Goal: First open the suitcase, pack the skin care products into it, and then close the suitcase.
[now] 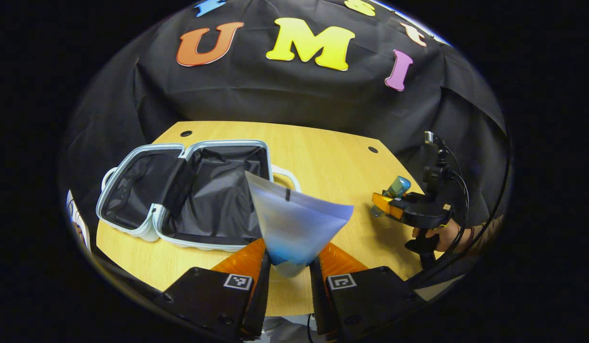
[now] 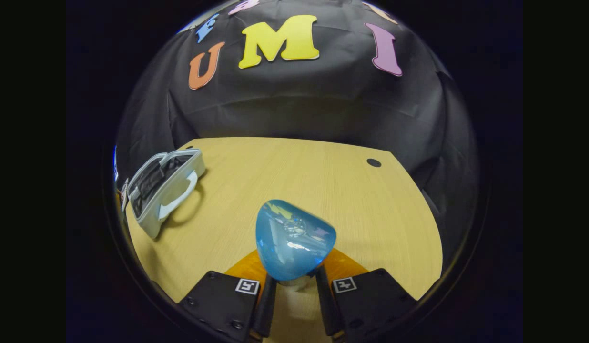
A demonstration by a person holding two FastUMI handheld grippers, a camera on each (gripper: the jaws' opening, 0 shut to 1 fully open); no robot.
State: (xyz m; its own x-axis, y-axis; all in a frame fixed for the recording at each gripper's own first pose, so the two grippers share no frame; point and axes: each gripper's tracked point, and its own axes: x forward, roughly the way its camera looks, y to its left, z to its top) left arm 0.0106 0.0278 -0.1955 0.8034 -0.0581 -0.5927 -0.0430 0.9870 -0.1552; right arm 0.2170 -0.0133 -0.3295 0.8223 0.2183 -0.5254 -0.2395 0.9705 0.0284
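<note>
Frosted pouch (image 1: 294, 224): pinched in your left gripper (image 1: 289, 274), just beside open suitcase (image 1: 189, 190) on desk (image 1: 332, 162). Blue bottle (image 2: 294, 240): pinched in right gripper (image 2: 294, 281). Lower pouch flat inside before releasing

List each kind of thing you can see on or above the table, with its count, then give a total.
Suitcase, open: 1
Tube, in left tool: 1
Bottle, in right tool: 1
Tools: 2
Total: 5
</note>
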